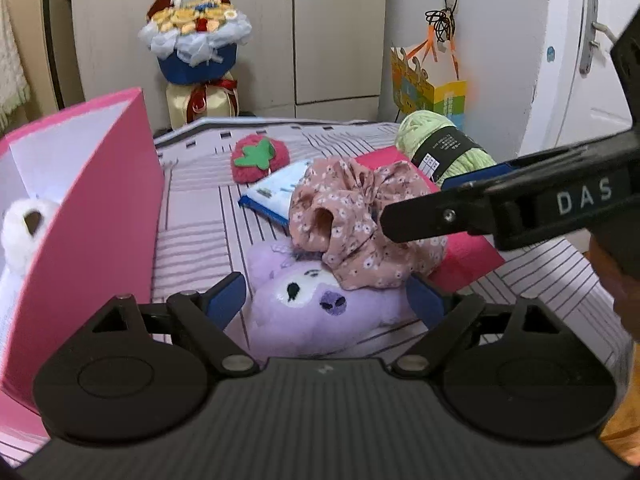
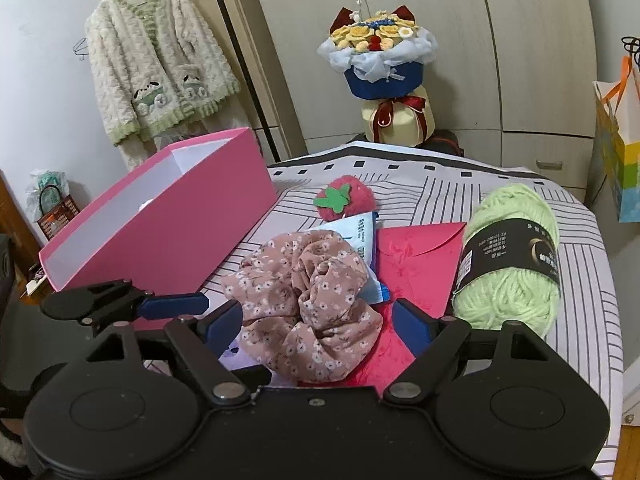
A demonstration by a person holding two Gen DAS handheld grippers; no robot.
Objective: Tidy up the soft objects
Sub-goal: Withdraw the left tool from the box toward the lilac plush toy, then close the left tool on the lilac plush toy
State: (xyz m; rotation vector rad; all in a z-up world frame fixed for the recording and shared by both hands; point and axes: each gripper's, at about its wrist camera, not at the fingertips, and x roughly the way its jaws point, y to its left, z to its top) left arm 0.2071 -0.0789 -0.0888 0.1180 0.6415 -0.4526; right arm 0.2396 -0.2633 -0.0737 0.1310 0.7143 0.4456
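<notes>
Spread across the whole surface, a striped bedsheet [image 2: 500,200] carries everything. Largest on it is the open pink box [image 2: 160,224], standing at the left with its long axis running away from the cameras toward the wardrobe; a white plush [image 1: 24,224] lies inside it. Next comes the purple plush toy [image 1: 316,312], lying face up with its snout toward the left wrist camera and its long axis across the view. The left gripper [image 1: 326,300] has its jaws wide apart, one blue pad on either side of the toy's head, neither visibly pressing. Draped over the toy's top is a crumpled pink floral cloth [image 2: 308,304], which also covers part of a red envelope [image 2: 420,264]. The right gripper [image 2: 318,324] straddles that cloth with jaws open, gripping nothing. A green yarn skein [image 2: 510,256] stands at the right, axis pointing away. Smallest, a strawberry plush [image 2: 346,200] sits farther back.
</notes>
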